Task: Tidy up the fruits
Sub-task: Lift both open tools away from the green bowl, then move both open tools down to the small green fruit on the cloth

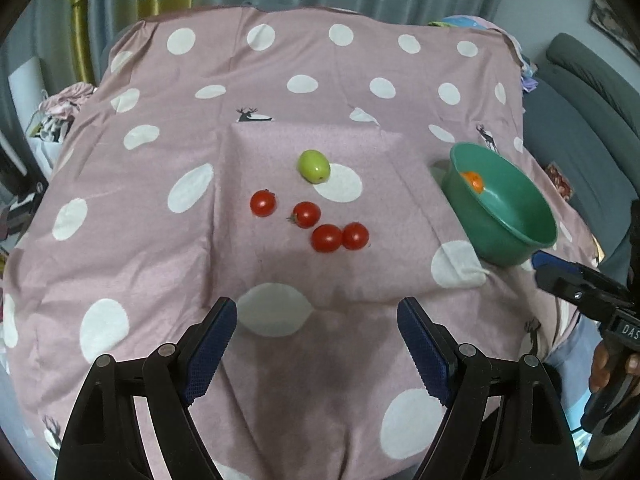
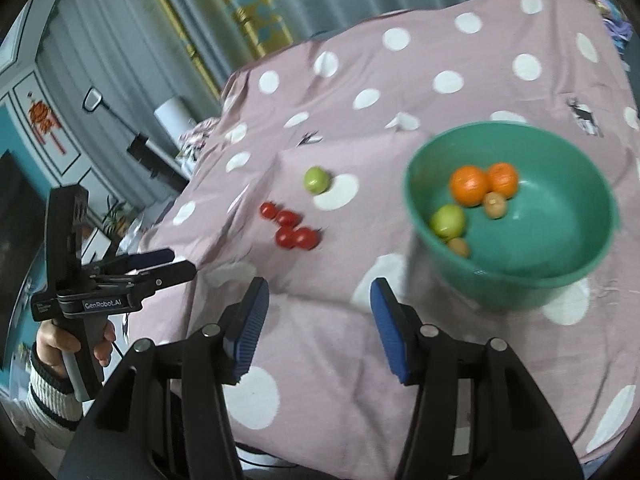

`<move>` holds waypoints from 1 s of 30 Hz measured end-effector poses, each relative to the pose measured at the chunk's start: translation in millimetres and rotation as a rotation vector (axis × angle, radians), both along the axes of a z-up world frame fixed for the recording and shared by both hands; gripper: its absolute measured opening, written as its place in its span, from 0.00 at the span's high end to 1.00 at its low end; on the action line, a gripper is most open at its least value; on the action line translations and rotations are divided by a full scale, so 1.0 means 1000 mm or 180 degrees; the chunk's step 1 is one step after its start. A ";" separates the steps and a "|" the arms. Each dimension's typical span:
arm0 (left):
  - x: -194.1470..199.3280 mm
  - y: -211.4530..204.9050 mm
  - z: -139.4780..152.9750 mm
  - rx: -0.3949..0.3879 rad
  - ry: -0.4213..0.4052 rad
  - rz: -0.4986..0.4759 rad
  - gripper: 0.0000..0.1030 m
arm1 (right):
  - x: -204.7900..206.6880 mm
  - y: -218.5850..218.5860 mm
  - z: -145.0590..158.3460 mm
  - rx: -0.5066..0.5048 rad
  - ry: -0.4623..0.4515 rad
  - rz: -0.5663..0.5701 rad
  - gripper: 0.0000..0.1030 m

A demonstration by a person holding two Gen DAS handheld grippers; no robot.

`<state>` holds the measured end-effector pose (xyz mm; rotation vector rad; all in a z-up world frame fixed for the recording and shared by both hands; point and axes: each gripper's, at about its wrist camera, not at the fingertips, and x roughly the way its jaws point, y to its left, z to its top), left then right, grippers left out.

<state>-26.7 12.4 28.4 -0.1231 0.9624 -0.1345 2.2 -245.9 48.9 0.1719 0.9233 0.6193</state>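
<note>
Four glossy red tomatoes (image 1: 308,222) and one green fruit (image 1: 314,165) lie loose on the pink dotted cloth (image 1: 120,240), just left of the green bowl (image 2: 560,240). The bowl holds two oranges (image 2: 482,182), another green fruit and two small brown ones. The left tool (image 1: 318,344) and right tool (image 2: 318,328) both hover above the cloth's near edge, jaws apart and empty.

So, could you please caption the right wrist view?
Open right claw faces green bowl of fruit; four tomatoes wait on cloth.
</note>
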 end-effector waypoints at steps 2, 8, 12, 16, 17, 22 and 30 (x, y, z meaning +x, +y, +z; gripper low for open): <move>-0.004 0.002 -0.002 -0.0001 -0.0010 -0.0018 0.20 | -0.001 0.011 -0.001 -0.0046 0.0022 0.0073 0.48; -0.012 0.014 -0.008 0.0046 -0.0018 0.0020 0.20 | 0.000 0.035 -0.002 -0.0154 0.0053 0.0200 0.48; -0.015 0.022 -0.007 0.0070 -0.0056 0.0066 0.20 | 0.003 0.047 -0.002 -0.0205 0.0069 0.0247 0.47; -0.014 0.026 -0.003 0.0080 -0.0122 0.0085 0.20 | 0.007 0.059 -0.003 -0.0246 0.0073 0.0283 0.47; -0.014 0.026 -0.003 0.0094 -0.0145 0.0078 0.20 | 0.009 0.061 -0.004 -0.0255 0.0074 0.0285 0.47; -0.011 0.027 -0.001 0.0175 -0.0208 0.0033 0.20 | 0.014 0.071 -0.007 -0.0281 0.0097 0.0295 0.47; -0.001 0.037 -0.015 0.0074 -0.0158 0.0043 0.20 | 0.024 0.082 -0.015 -0.0385 0.0144 0.0286 0.43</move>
